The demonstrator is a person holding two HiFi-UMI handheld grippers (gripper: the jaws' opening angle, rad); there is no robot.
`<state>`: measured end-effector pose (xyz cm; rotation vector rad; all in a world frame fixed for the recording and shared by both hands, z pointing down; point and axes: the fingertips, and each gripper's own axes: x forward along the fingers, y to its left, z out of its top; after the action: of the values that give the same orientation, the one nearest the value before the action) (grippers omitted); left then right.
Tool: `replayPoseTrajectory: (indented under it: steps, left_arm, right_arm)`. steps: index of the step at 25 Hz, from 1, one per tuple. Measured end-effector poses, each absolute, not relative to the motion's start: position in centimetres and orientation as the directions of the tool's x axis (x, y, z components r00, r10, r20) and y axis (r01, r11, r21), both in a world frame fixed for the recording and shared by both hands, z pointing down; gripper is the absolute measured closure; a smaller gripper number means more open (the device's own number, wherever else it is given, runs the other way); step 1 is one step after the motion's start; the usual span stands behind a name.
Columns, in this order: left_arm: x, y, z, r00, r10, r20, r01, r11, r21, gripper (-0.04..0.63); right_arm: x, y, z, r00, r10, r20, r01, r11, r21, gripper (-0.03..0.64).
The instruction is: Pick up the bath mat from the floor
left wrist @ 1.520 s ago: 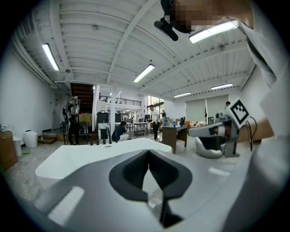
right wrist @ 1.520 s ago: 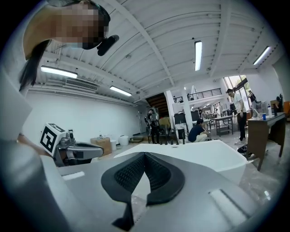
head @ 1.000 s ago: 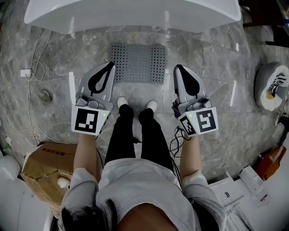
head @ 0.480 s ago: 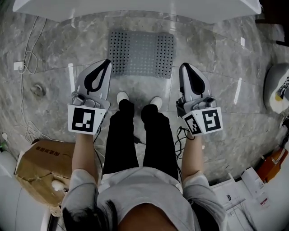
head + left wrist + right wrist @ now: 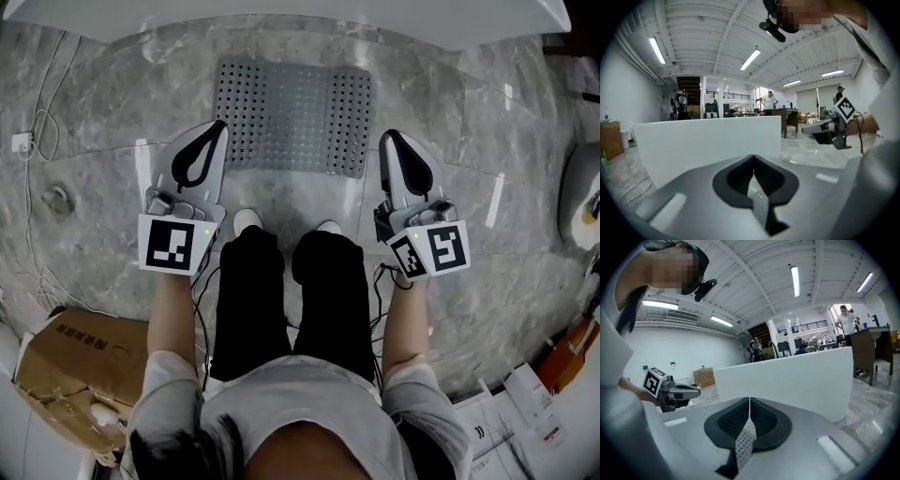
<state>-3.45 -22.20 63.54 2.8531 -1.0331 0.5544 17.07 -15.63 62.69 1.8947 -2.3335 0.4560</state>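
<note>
Person's white shoes stand on the grey marble floor, farthest from the long white bathtub and well apart from it. Left gripper and right gripper are one step closer to the tub. Both have jaws closed together with nothing between them, confirmed in the left gripper view and the right gripper view.

Risks, as judgement:
- Closed jaws would only shove or scuff the mat, so they need to part first.
- The mat lies flat on the floor, so a jaw may skid over the thin edge instead of getting under it.
- The mat looks floppy, so an uneven two-corner grab could let it fold or slip out.

Grey rectangular perforated rubber bath mat lies flat on the floor just short of the tub, between it and the grippers. Each gripper tip is near a front corner. It has dense hole grids on the left and right bands and a plainer middle, no curl or fold visible.
</note>
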Motion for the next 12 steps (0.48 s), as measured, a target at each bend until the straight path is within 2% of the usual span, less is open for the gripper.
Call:
replayPoseTrajectory:
  steps: [12]
  left_arm:
    - [-3.3, -25.0, 77.3, 0.719, -0.624, 0.306, -0.621, -0.774, -0.120, 0.595]
  right_arm:
    - [19.0, -17.3, 76.5, -0.210, -0.954, 0.214, -0.975, 0.189, -0.113, 0.607]
